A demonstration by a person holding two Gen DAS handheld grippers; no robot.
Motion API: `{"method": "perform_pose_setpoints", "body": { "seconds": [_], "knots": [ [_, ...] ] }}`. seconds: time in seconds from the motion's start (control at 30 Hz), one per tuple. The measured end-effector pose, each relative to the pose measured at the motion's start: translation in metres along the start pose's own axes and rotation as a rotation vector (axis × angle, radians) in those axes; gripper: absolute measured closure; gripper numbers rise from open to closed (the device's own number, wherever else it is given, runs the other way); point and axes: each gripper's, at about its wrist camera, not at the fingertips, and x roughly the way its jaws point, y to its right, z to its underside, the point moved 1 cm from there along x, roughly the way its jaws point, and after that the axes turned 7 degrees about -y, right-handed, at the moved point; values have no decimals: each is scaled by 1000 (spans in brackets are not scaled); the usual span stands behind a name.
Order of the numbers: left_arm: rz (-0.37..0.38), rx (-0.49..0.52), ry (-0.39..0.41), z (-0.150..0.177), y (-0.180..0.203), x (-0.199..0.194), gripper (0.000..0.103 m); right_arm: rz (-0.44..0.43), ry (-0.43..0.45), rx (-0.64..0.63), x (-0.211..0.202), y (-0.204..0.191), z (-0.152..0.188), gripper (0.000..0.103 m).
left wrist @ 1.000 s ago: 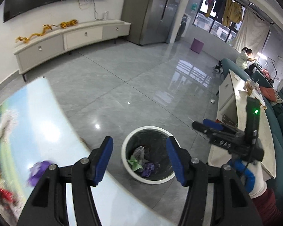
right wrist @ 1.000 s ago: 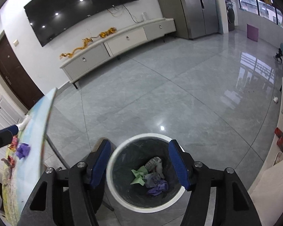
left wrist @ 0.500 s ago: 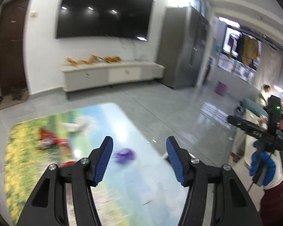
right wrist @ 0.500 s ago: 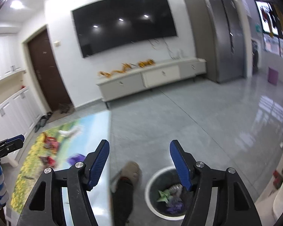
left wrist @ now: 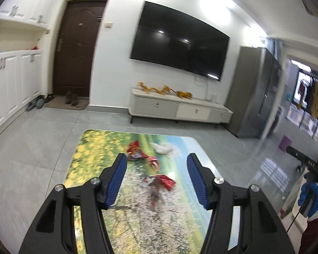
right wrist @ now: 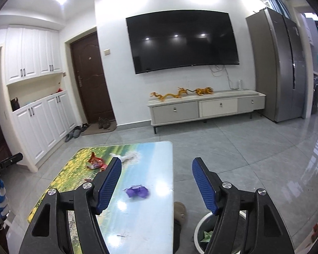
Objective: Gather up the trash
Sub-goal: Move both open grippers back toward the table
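Left gripper (left wrist: 156, 176): black angular plastic arms tipped with blue ribbed pads, jaws apart, nothing between the pads. Below and ahead of it, a low rounded-corner table with a glossy printed meadow top (left wrist: 91, 146), yellow flowers on the left, pale blossom nearer. Beyond the left fingertip, a crinkled red foil wrapper (left wrist: 135, 152); further right of that, a soft white crumpled tissue (left wrist: 164, 148). Between the two pads and a little beyond, a small red scrap (left wrist: 154, 161); nearer, between the pads, a shiny red creased packet (left wrist: 166, 182) touching a blurred greyish scrap (left wrist: 155, 191). Far right of this gripper, a blue-gloved hand (left wrist: 310, 196) around a black handle.

Right gripper (right wrist: 156, 181): same black arms and blue ridged pads, jaws opening, gap empty. Left of its left finger, the red foil wrapper (right wrist: 96, 162) on the table (right wrist: 159, 222); just behind that fingertip, the white tissue (right wrist: 127, 156). Between the pads and below, a crumpled purple wrapper (right wrist: 136, 191) lying alone on the smooth reflective blue part of the tabletop. Under the right finger, on grey polished floor tiles, a round white-rimmed dark bin (right wrist: 201, 232) with green folded paper (right wrist: 206, 236) inside, just beside the table's edge.
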Motion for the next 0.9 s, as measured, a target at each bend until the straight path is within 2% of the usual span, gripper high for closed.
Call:
{"method": "perform_pose_setpoints", "body": {
  "seconds": [0.23,0.5,0.67,0.9],
  "knots": [
    [-66,-59,38,12,-28,-18,46,-54,4,-31,9,-19,0,34],
    [-80,-87,20,19,-34,-19,46,-95,-15,-20,26,-24,6,32],
    [-81,-100,-10,21,-34,2,46,-95,-42,-13,39,-21,11,31],
    [-58,-103,-105,22,-33,56,44,-76,-98,13,72,-7,12,30]
  ]
}}
